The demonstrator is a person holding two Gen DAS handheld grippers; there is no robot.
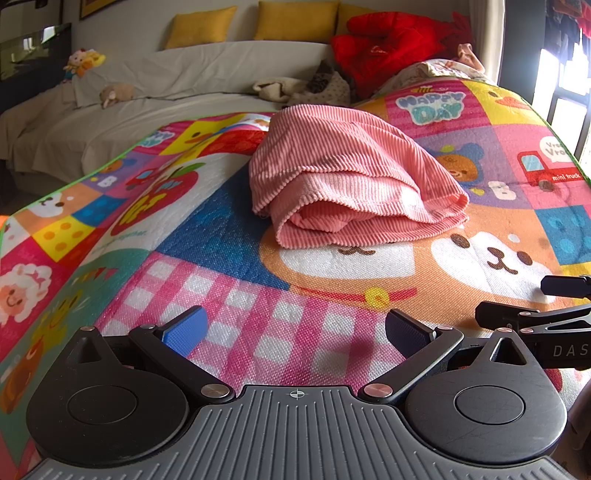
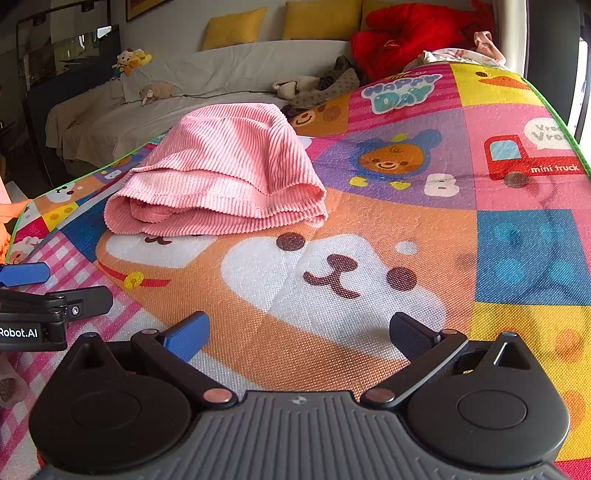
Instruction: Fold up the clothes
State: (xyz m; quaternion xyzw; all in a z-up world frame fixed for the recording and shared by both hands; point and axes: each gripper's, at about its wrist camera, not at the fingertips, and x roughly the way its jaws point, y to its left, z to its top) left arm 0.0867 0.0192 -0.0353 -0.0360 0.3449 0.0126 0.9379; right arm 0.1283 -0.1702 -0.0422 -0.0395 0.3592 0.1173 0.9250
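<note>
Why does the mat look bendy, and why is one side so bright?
Left wrist view: the fisheye lens curves the play mat; the window glares white at the right. Right wrist view: same curving; the pink ribbed garment stays sharp and casts a soft shadow.

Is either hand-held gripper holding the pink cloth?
No, the pink cloth lies folded on the mat, apart from both open grippers.

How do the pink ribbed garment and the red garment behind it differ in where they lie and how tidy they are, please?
The pink ribbed garment lies folded in layers on the play mat; the red garment sits heaped beyond the mat, against the yellow cushions. Pink is pale and corded; red is vivid, its texture unclear. Neither is held.
</note>
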